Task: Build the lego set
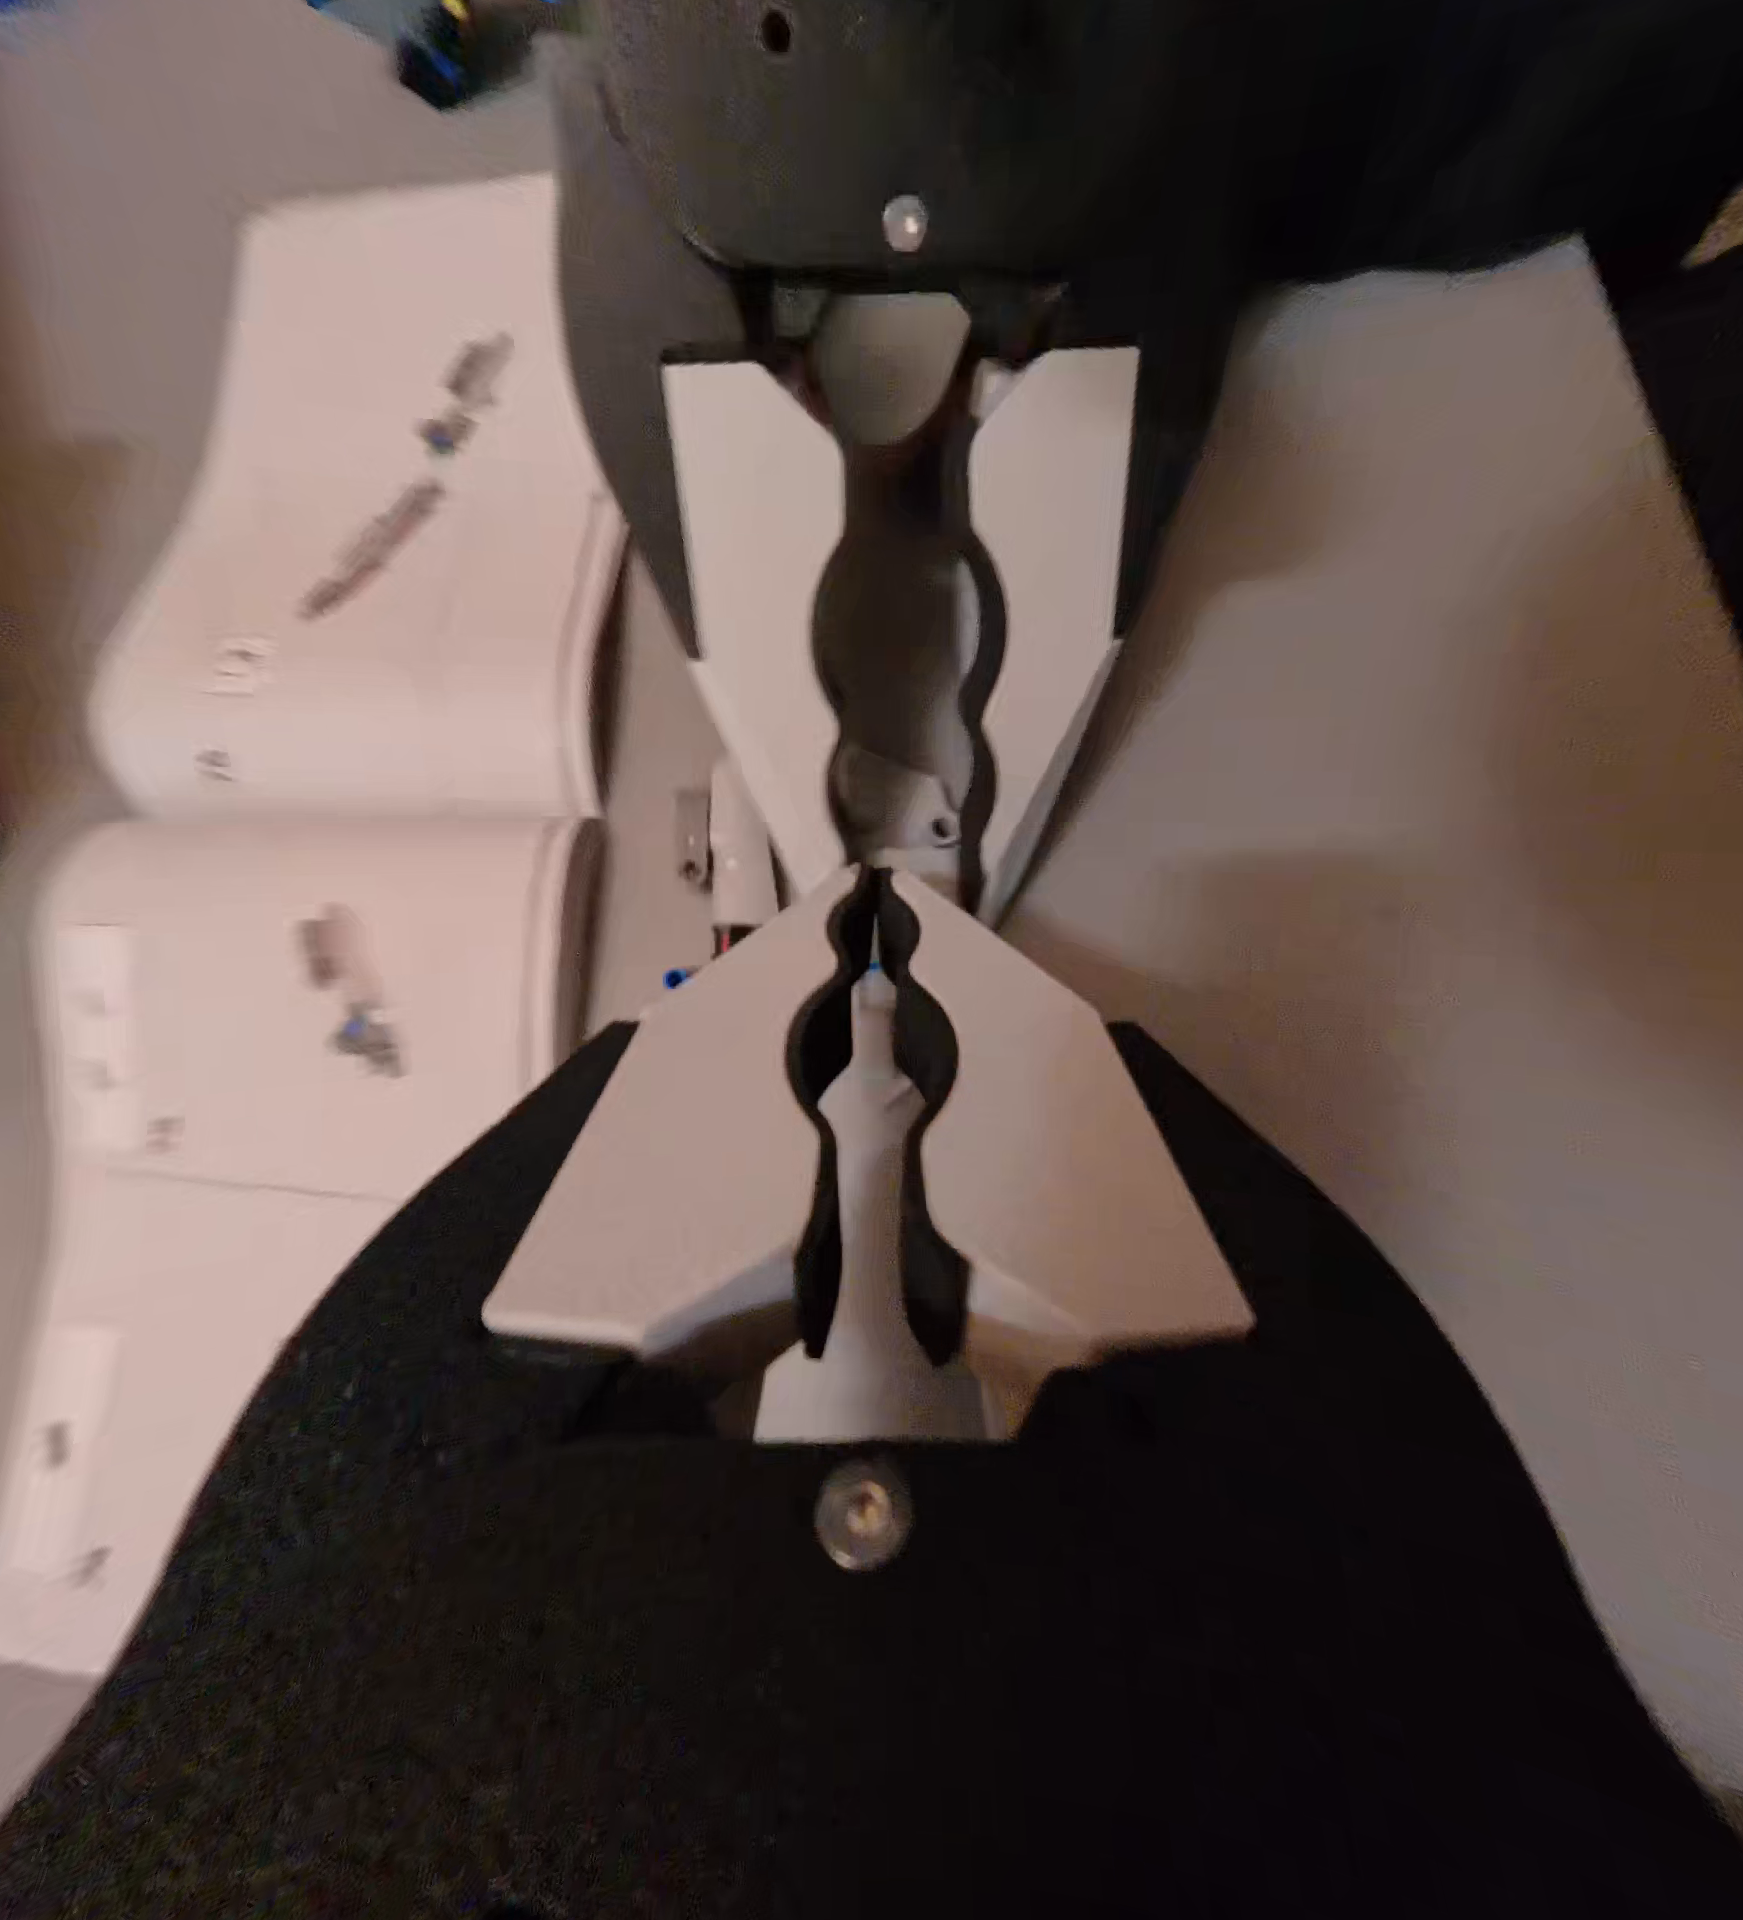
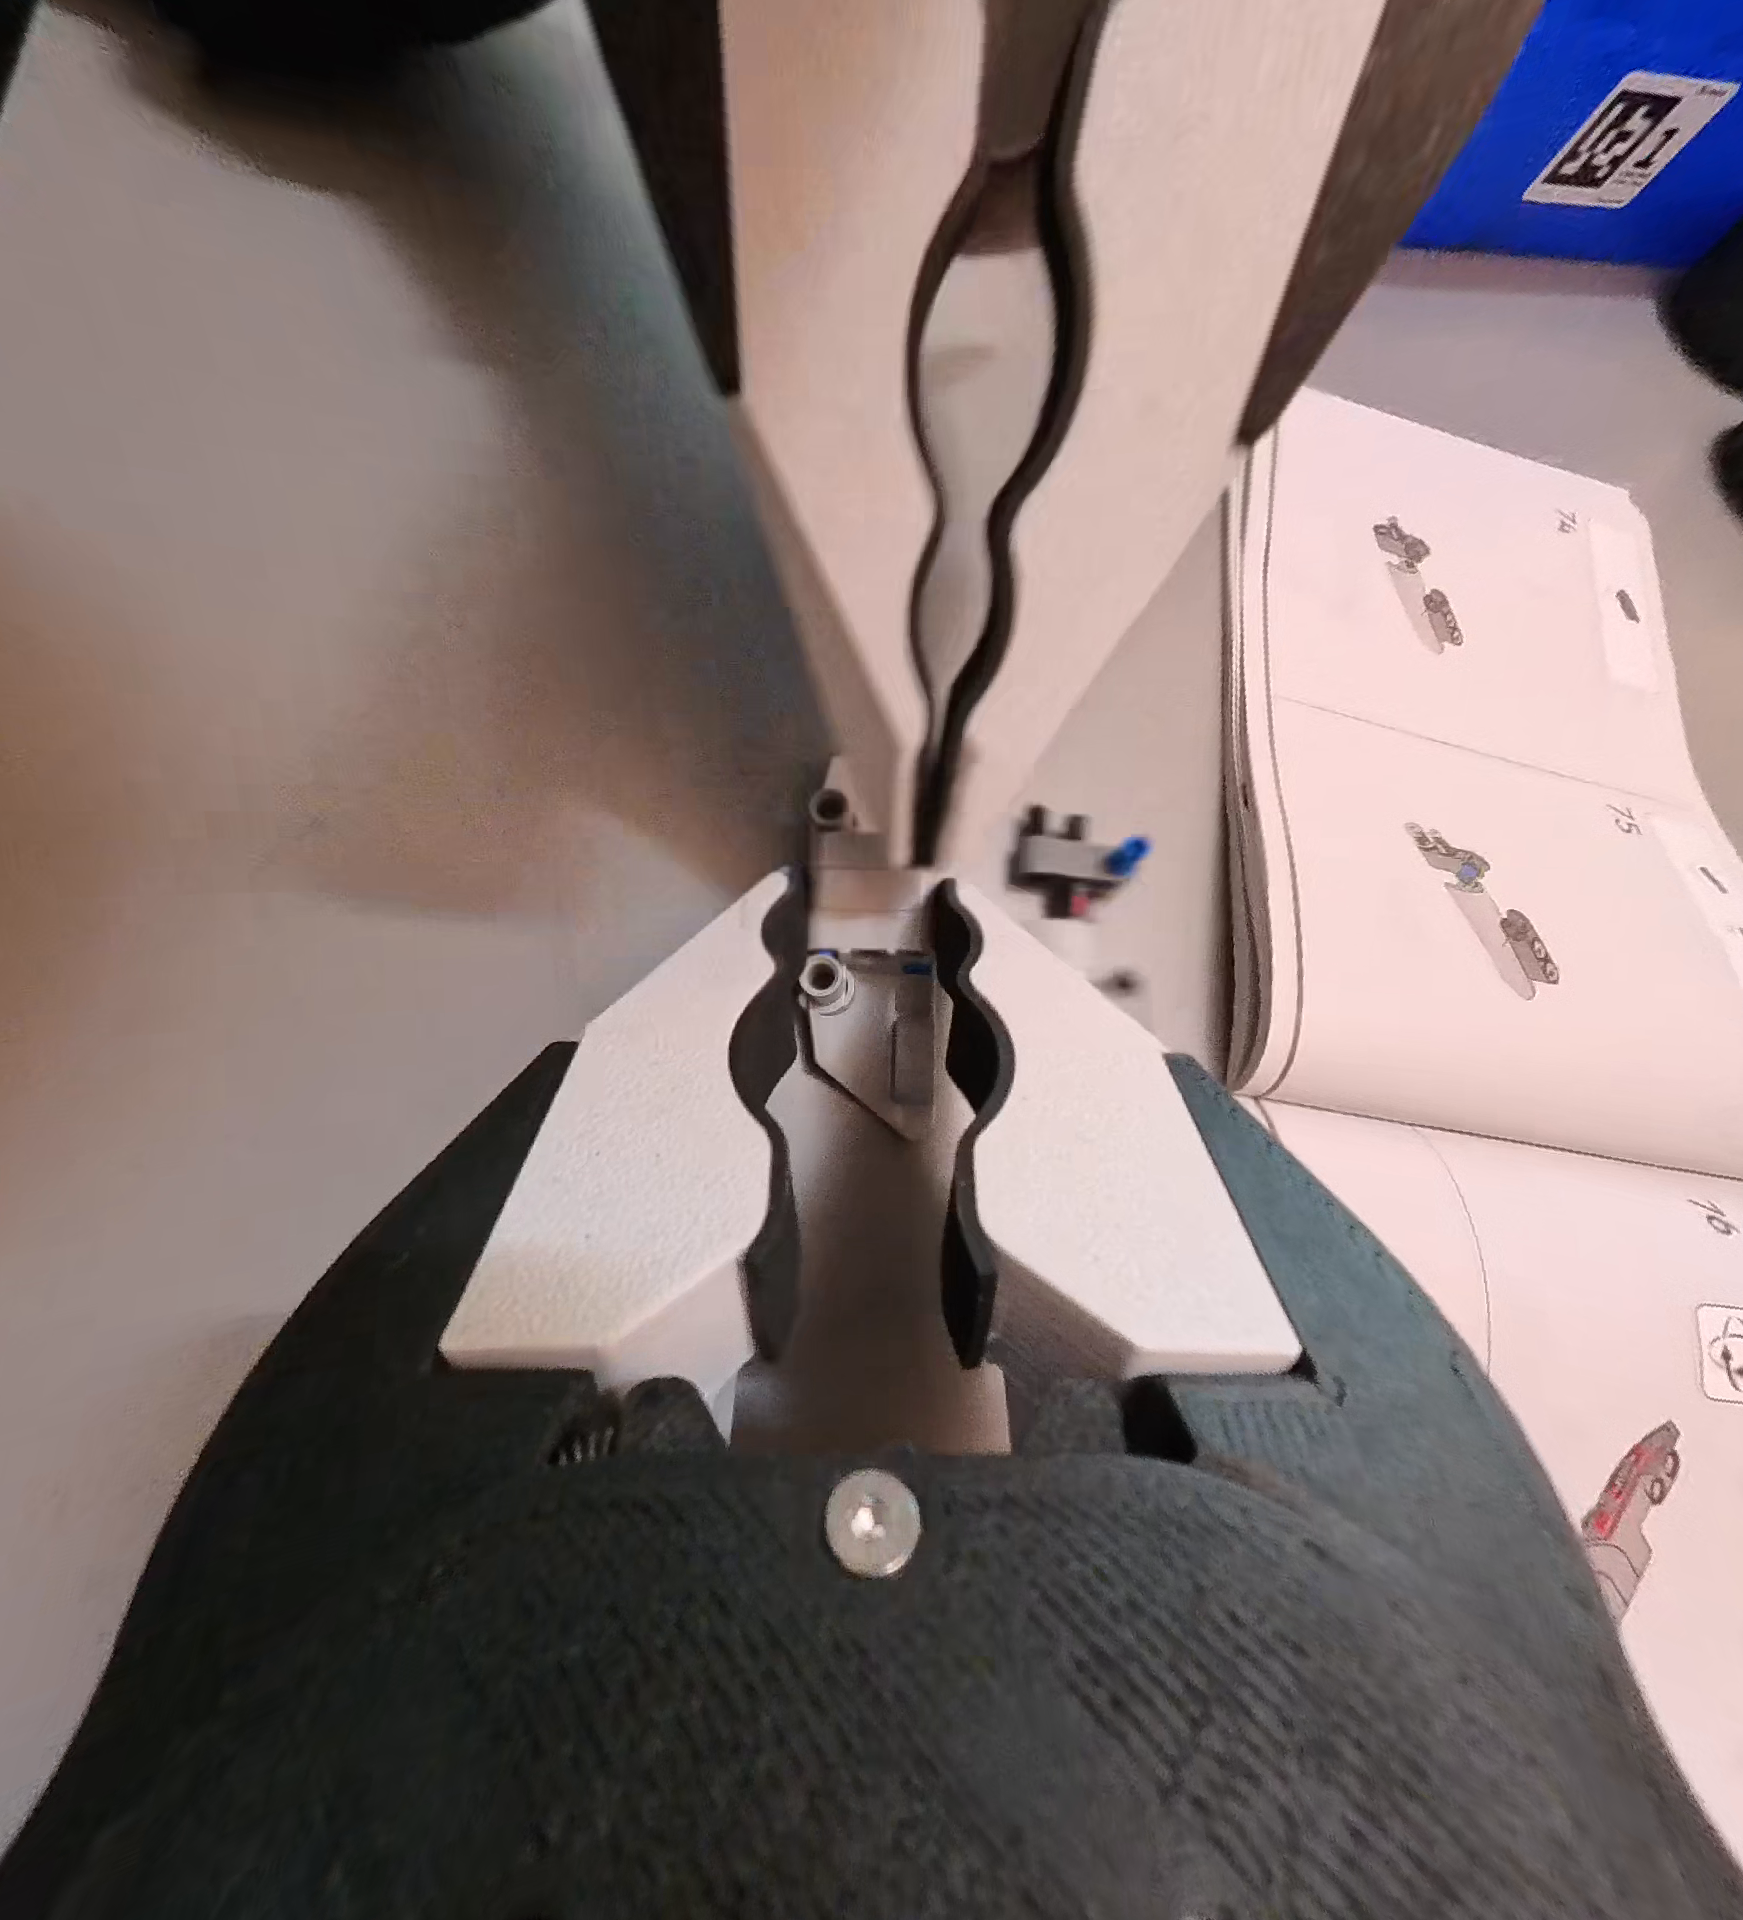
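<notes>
Tabletop [image 2: 223,727]: white panel [image 2: 872,1049] between right gripper [image 2: 867,904]

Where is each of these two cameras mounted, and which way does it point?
Left wrist view: on the left tongs, looking along their fingers, down at the table; right tongs opposite, instruction booklet left.
Right wrist view: on the right tongs, gripping a white lego assembly; left tongs opposite.
Shared: both tongs tip to tip, booklet, table.

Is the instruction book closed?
No, the instruction book lies open on the table, its pages with drawings of the build facing up beside the two tools.
</notes>
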The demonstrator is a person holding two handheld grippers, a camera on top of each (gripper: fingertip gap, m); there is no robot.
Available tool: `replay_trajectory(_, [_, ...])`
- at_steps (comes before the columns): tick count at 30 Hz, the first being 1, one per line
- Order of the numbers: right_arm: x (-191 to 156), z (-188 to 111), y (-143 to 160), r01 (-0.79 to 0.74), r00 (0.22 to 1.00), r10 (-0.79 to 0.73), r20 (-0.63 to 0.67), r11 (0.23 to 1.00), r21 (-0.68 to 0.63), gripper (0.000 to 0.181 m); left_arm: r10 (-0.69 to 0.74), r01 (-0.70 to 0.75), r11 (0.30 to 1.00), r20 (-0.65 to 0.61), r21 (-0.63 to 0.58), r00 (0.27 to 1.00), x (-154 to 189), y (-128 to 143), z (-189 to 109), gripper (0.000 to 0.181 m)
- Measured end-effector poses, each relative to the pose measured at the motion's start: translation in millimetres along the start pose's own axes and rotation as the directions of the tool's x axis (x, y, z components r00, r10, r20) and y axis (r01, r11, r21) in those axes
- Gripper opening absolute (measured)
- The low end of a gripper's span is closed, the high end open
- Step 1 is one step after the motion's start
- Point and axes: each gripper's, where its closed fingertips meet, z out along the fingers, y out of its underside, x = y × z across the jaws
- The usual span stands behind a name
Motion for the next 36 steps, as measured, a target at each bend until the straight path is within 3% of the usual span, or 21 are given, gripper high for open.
replay_trajectory(1, [0,0,0,-0.002,1.0,0.002,0.002,1.0,0.0,0.023,0.013,-0.014,0.999,0.02,0.049,1.0,-4,-3,-6,0.0])
replay_trajectory(3, [0,0,0,-0.017,1.0,0.017,0.017,1.0,-0.001,0.023,-0.05,0.051,0.985,-0.008,0.163,0.999,-11,-7,-19,0.0])
replay_trajectory(9, [-1,0,0,-0.005,1.0,0.005,0.013,1.0,0.002,0.023,-0.06,0.056,0.989,0.026,0.133,0.998,-35,24,-37,0.0])
replay_trajectory(15, [-4,-1,-1,0.003,0.999,-0.004,0.032,1.0,0.007,0.023,-0.033,0.029,0.999,0.132,0.035,0.991,-53,32,-12,0.018])
replay_trajectory(19, [-4,-1,-1,0.022,1.0,-0.022,0.012,1.0,0.01,0.022,-0.097,0.101,0.992,0.056,-0.08,0.994,-48,39,2,0.017])
replay_trajectory(25, [-2,-3,0,0.02,1.0,-0.02,-0.021,1.0,0.007,0.023,-0.236,0.239,0.97,0.077,-0.036,0.969,-51,31,15,0.017])
replay_trajectory(29, [-5,-10,3,0.041,0.999,-0.041,-0.024,0.999,0.014,0.03,-0.22,0.229,0.973,0.143,-0.043,0.965,-52,33,13,0.01])
replay_trajectory(32, [2,-32,3,0.056,0.996,-0.056,-0.074,0.998,0.002,0.043,-0.238,0.25,0.967,0.183,-0.048,0.954,-46,39,1,0.009])
replay_trajectory(36, [28,-53,-10,0.087,0.963,-0.077,-0.258,0.996,0.029,0.037,-0.31,0.317,0.949,0.194,-0.003,0.931,-31,35,-23,0.009])
